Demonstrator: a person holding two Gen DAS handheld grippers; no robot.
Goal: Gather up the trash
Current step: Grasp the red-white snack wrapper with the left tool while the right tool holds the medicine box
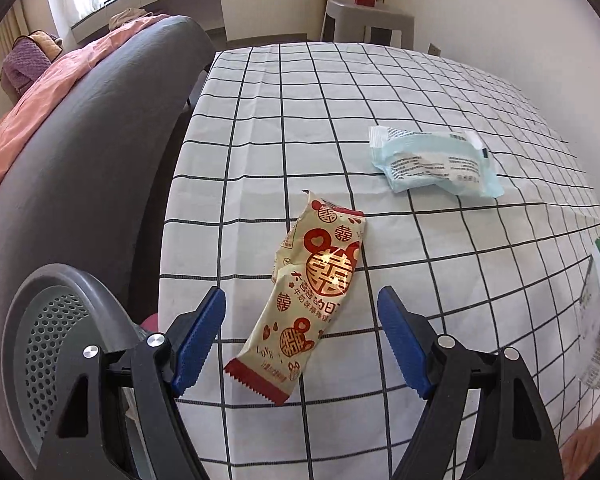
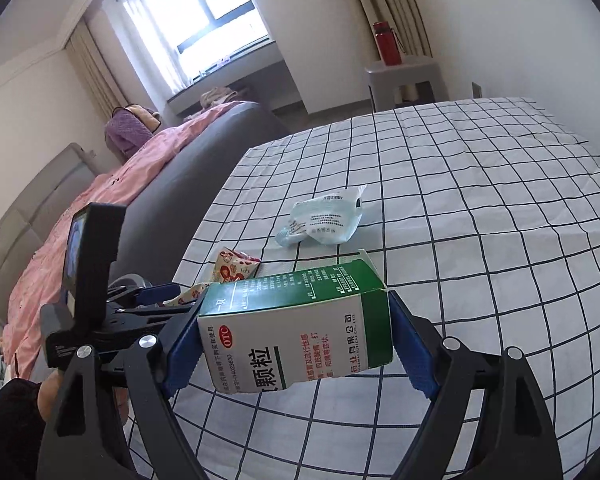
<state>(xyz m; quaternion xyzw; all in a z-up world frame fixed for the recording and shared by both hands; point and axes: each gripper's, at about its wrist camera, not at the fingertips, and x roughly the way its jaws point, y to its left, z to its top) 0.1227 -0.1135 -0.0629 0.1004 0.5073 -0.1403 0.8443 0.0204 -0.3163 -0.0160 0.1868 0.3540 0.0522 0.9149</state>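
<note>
Over on the far left there's a bed (image 1: 40, 92) with a pink blanket (image 2: 100, 200) and a purple pillow (image 2: 126, 132), and a grey perforated bin (image 1: 48, 344) sits low beside the tabletop (image 1: 380, 92) with its black-grid white cloth.

Left hand-held gripper (image 1: 302, 300) now — jaws spread wide, nothing pinched. Its blue fingers (image 1: 204, 328) stand on either side of a cream-and-red snack wrapper (image 1: 312, 300), which lies flat on the cloth near the left edge, slanting from the lower left up to the right. The fingers are clear of it on both sides.

Further back and to the right lies a pale blue packet (image 1: 432, 164), crumpled, well apart from the snack wrapper and untouched.

And the right hand-held gripper (image 2: 296, 328) — that one is busy: it's pinching a green-and-white medicine box (image 2: 296, 320), blue pads pressed against the two ends, the box lying crosswise between them and held above the cloth. Its far flap stands open. In the right wrist view the snack wrapper (image 2: 232, 268) peeks out just behind the box, and the pale blue packet (image 2: 324, 220) lies beyond that.

At the back right, past the tabletop, a grey stool (image 2: 406, 80) carries a red bottle (image 2: 386, 42), upright, by the curtain (image 2: 384, 0).
</note>
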